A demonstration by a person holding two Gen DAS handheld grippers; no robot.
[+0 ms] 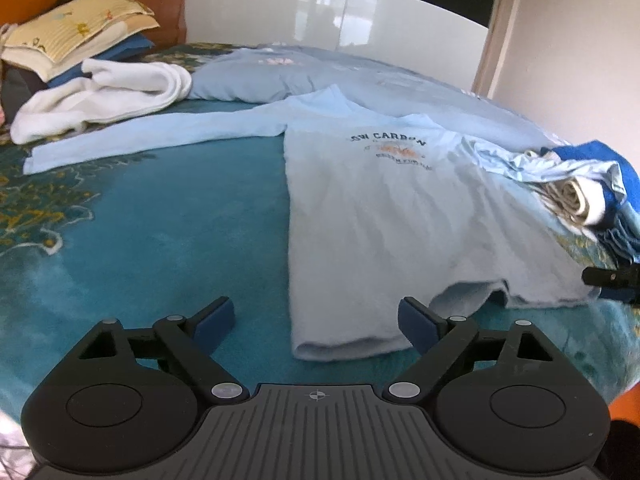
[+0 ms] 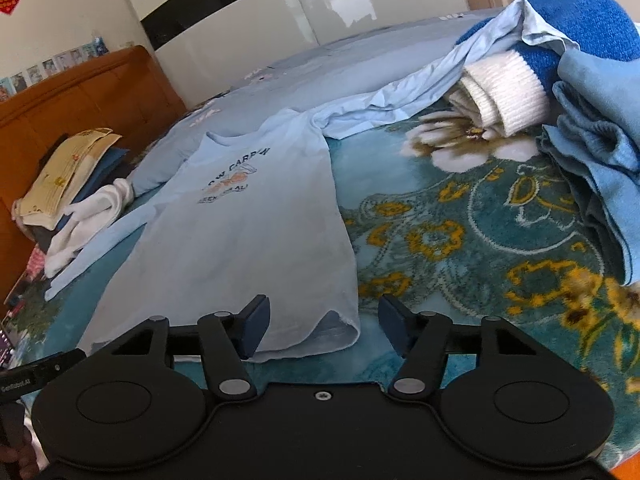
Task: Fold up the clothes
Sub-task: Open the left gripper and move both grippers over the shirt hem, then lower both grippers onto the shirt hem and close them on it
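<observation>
A light blue long-sleeved shirt (image 1: 380, 220) (image 2: 248, 232) with a dark "LOW CARBON" print lies face up on a teal flowered blanket (image 1: 160, 220) (image 2: 460, 240). One sleeve (image 1: 140, 136) stretches out flat to the left. The other sleeve (image 2: 380, 108) runs up onto a heap of clothes. My left gripper (image 1: 316, 316) stands open over the hem's left corner, with the fabric edge lying between its blue pads (image 1: 414, 324). My right gripper (image 2: 325, 320) is open too, its jaws narrower, and the hem's right corner lies between its fingers without being pressed.
A heap of blue and white clothes (image 1: 580, 184) (image 2: 560, 80) sits at the right. A crumpled white garment (image 1: 100, 96) and a folded stack with a yellow pillow (image 1: 76, 36) lie at the far left by the orange headboard (image 2: 80, 92). Another pale blue cloth (image 1: 320, 68) spreads behind the shirt.
</observation>
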